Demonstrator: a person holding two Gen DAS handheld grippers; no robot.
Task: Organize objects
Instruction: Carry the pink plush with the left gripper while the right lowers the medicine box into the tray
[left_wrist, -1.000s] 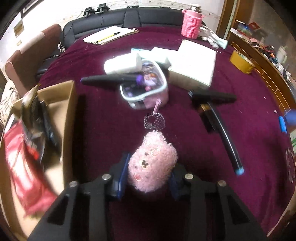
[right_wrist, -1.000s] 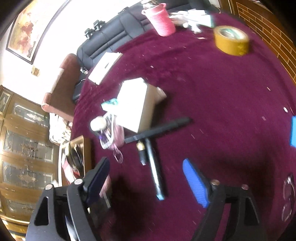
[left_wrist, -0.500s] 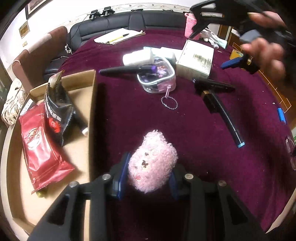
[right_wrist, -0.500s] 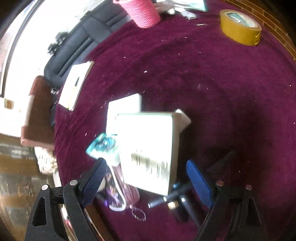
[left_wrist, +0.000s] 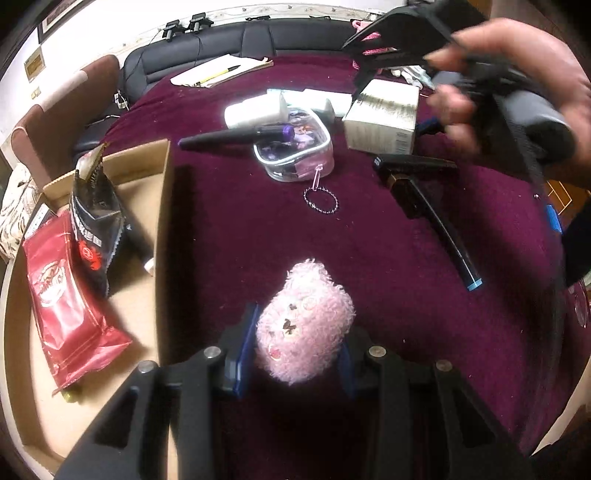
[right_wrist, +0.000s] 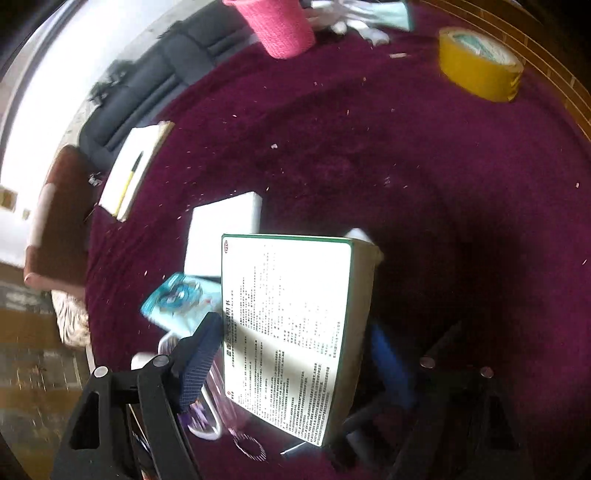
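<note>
While the left gripper (left_wrist: 295, 338) pinches the pink plush toy (left_wrist: 304, 321) between its blue pads, the view around it has changed: a second ago the toy hung close over the cloth, and now it is lifted clear, with the cardboard box (left_wrist: 162, 206) fully in sight just to its left. That suggests the toy is on its way into the box, where a red packet (left_wrist: 62, 295) and a black packet (left_wrist: 94, 218) already lie. The toy is above the maroon tablecloth (left_wrist: 258, 236), beside the box wall but not yet over it.

Beyond the toy, a bead chain (left_wrist: 320, 199) trails from a clear zip pouch (left_wrist: 295, 155), with a dark pen (left_wrist: 232, 137) resting across the pouch's rim. To the right lies a black tool with a blue tip (left_wrist: 436, 218).

Farther out, the right gripper (right_wrist: 295, 354) has swung in from open cloth to the white printed carton (right_wrist: 291, 325). Its jaws are spread wide and straddle the carton: the left pad sits just beside the carton's edge, the right pad close to the other side. Whether either pad touches yet, I cannot tell. In the left wrist view the right hand (left_wrist: 517, 81) looms over that same carton, so picking it up looks like the next step.

At the far edge stand a pink woven cup (right_wrist: 280, 26) and a yellow tape roll (right_wrist: 480, 66).
</note>
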